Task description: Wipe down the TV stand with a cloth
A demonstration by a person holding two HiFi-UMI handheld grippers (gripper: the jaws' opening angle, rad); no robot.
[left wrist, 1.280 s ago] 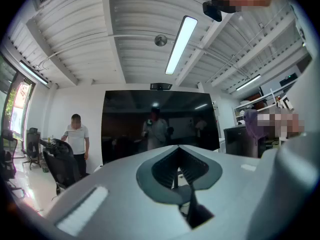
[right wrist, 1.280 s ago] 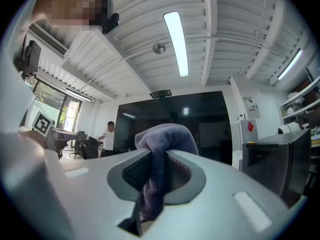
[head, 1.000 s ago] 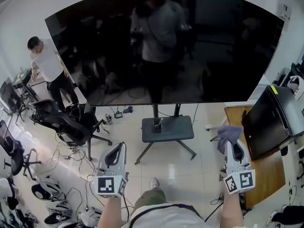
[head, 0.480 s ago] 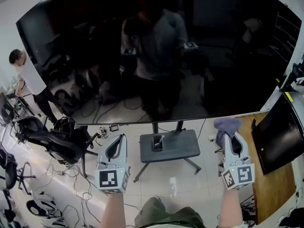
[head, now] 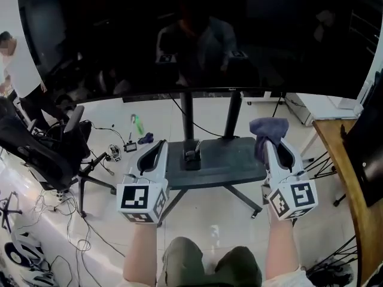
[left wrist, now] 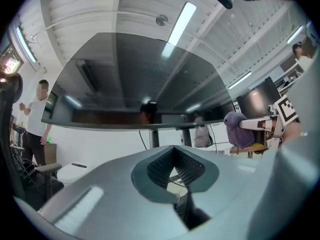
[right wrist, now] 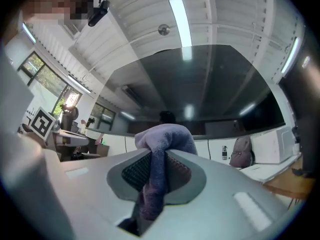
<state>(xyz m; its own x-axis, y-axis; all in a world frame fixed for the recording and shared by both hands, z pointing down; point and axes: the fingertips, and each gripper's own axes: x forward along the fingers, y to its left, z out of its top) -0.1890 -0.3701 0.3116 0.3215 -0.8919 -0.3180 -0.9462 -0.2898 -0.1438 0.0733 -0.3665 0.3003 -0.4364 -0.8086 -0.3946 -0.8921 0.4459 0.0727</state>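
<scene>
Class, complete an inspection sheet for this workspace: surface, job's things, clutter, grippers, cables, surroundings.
Surface: TV stand shelf, dark, bare except for one small device.
Job's things: purple cloth, bunched, held off the shelf.
Clutter: small green item and other bits on the floor.
Grippers: right gripper shut on the cloth; left gripper shut, empty.
Cables: loose cables on the floor, left.
Surroundings: large TV, office chair, wooden table.
</scene>
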